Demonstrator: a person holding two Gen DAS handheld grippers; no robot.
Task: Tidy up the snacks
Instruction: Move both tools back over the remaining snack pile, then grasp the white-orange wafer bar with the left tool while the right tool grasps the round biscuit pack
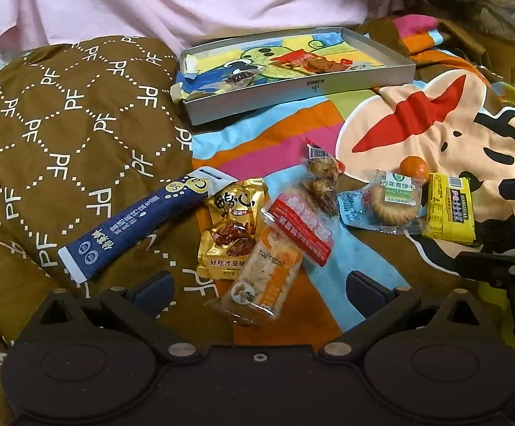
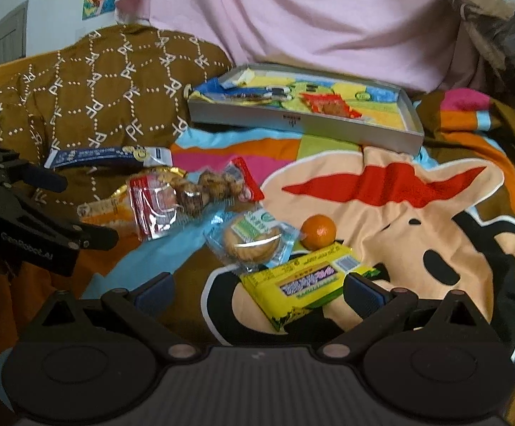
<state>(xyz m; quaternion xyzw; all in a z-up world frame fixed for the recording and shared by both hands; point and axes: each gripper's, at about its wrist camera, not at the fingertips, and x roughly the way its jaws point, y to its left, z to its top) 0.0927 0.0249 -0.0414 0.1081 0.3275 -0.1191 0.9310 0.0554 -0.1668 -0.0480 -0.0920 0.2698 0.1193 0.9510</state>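
step: pick next snack for grey tray (image 1: 303, 88) | left gripper (image 1: 257, 284) jaws apart, empty, over orange-and-clear wafer pack (image 1: 268, 277) | right gripper (image 2: 257, 289) jaws apart, straddling yellow bar (image 2: 307, 284) on the blanket (image 2: 381, 220) | tip: close across the short width, lift flat, clear tray's near wall

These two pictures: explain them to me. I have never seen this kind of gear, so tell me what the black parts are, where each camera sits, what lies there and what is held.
Each picture comes from a camera mounted on a hand-held gripper, looking forward along its two fingers. The black shapes at the bottom are the left gripper and the right gripper. Both are open and hold nothing. Snack packets lie on a colourful blanket: a blue stick pack, a biscuit, a yellow packet, a small orange. Behind sits a grey tray with a few snacks already inside.
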